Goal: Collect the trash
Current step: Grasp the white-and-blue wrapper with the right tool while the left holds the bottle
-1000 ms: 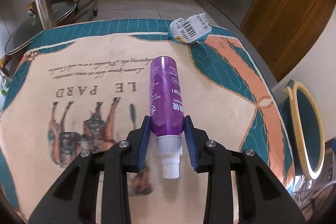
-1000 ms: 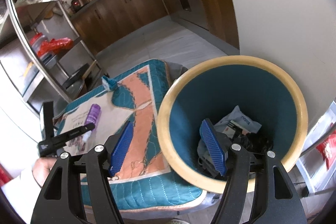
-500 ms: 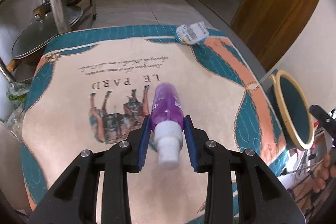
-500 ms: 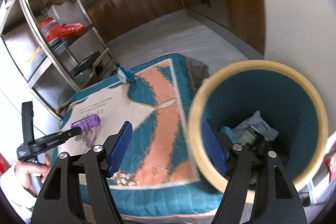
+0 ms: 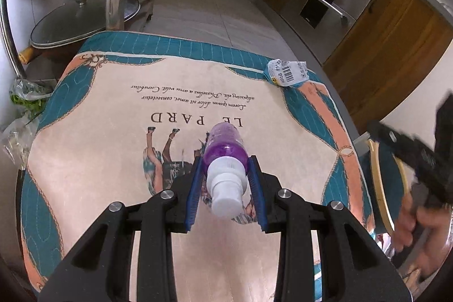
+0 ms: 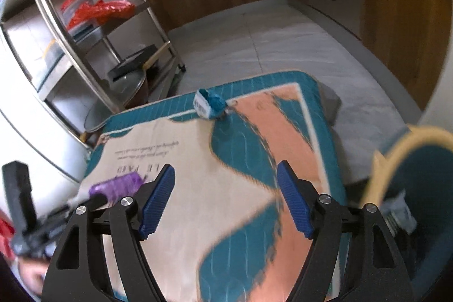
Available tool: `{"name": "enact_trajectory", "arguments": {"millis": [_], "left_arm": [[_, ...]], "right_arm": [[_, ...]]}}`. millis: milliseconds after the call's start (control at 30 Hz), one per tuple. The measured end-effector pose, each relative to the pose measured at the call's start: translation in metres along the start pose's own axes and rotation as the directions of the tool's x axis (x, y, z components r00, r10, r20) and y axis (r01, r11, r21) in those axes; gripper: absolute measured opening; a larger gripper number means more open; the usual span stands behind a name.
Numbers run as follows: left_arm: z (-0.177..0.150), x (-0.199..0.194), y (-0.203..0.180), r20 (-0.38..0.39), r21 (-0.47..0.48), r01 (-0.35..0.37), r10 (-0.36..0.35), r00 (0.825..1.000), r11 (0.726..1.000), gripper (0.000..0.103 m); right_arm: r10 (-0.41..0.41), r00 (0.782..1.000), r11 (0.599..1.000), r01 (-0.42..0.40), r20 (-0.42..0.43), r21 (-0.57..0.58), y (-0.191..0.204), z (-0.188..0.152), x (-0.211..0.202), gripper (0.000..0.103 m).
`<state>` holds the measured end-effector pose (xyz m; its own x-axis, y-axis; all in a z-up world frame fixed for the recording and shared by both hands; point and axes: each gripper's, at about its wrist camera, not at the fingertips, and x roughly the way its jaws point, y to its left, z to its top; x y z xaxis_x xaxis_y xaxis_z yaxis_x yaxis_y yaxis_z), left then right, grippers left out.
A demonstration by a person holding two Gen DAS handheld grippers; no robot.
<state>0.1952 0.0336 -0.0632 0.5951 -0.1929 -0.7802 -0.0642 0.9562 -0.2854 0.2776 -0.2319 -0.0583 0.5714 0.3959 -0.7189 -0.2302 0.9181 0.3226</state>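
The left tool [image 5: 226, 186] is clamped on a purple bottle [image 5: 225, 152], its blue pads pressing the body just behind the white cap [image 5: 226, 193], which points back toward the camera. The bottle is lifted clear of the desk [image 5: 99, 160] and hangs above the printed cloth (cream in the middle, with teal and salmon borders and the words "LE PARD"). In the right wrist view the same bottle [image 6: 117, 184] shows at the left edge, blurred, in the black tool held by the person's hand.

The right tool [image 6: 225, 200] is spread wide with nothing between its pads; its jaws have just been opening. It hangs over the near right part of the cloth [image 6: 240, 160].

A crumpled wrapper [image 5: 288, 73] with a barcode label lies at the far edge of the desk, on the teal border, well apart from both tools; from the right wrist it shows as a blue and white wad [image 6: 210, 104].

The bin [image 6: 416, 160], teal with a pale yellow rim, stands just beside the right edge of the desk, with some rubbish inside (too blurred to tell what). From the left wrist, the bin's rim [image 5: 380, 188] is partly hidden by the right tool [image 5: 419, 157] and hand.
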Motion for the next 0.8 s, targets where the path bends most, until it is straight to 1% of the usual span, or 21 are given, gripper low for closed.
{"name": "enact_trajectory", "arguments": {"millis": [167,367,433,500,533,567,600,633,667,733,767,800], "left_arm": [[0.002,0.005,-0.001,0.007,0.031,-0.023,0.023,1.000,0.999,0.032],[-0.001,0.015,0.002,-0.024,0.029,-0.016,0.017,1.000,0.999,0.032],[-0.002,0.017,0.004,-0.032,0.025,-0.013,0.014,0.999,1.000,0.032],[-0.002,0.020,0.005,-0.038,0.023,-0.009,0.010,0.999,1.000,0.032],[-0.003,0.020,0.006,-0.041,0.023,-0.007,0.008,0.999,1.000,0.032],[-0.003,0.021,0.006,-0.044,0.023,-0.006,0.007,0.999,1.000,0.032],[-0.003,0.022,0.006,-0.048,0.023,-0.004,0.005,0.999,1.000,0.032],[-0.003,0.023,0.006,-0.051,0.025,-0.003,0.005,0.999,1.000,0.032],[-0.003,0.024,0.006,-0.052,0.026,-0.004,0.005,0.999,1.000,0.032],[-0.003,0.026,0.006,-0.060,0.028,-0.003,0.005,0.998,1.000,0.032],[-0.003,0.027,0.005,-0.063,0.029,-0.002,0.004,0.998,1.000,0.032],[-0.002,0.028,0.005,-0.067,0.030,-0.003,0.005,0.998,1.000,0.032]], "right_arm": [[-0.013,1.000,0.997,0.012,-0.013,-0.078,0.021,0.036,0.040,0.075],[-0.028,0.999,0.987,0.021,-0.041,-0.159,0.040,0.060,0.085,0.075],[-0.038,0.998,0.982,0.028,-0.048,-0.186,0.044,0.065,0.097,0.073],[-0.047,0.997,0.976,0.031,-0.067,-0.214,0.048,0.068,0.111,0.057],[-0.052,0.995,0.975,0.033,-0.081,-0.218,0.048,0.068,0.116,0.052],[-0.055,0.994,0.975,0.034,-0.090,-0.220,0.048,0.067,0.119,0.043],[-0.063,0.994,0.974,0.041,-0.092,-0.223,0.048,0.067,0.122,0.032],[-0.066,0.994,0.974,0.045,-0.089,-0.224,0.046,0.066,0.122,0.024],[-0.065,0.994,0.974,0.043,-0.091,-0.221,0.045,0.065,0.122,0.013],[-0.052,0.994,0.975,0.031,-0.094,-0.219,0.044,0.061,0.118,0.007],[-0.048,0.994,0.975,0.027,-0.093,-0.219,0.044,0.059,0.116,0.001],[-0.043,0.995,0.977,0.023,-0.090,-0.210,0.043,0.056,0.111,0.001]]}}
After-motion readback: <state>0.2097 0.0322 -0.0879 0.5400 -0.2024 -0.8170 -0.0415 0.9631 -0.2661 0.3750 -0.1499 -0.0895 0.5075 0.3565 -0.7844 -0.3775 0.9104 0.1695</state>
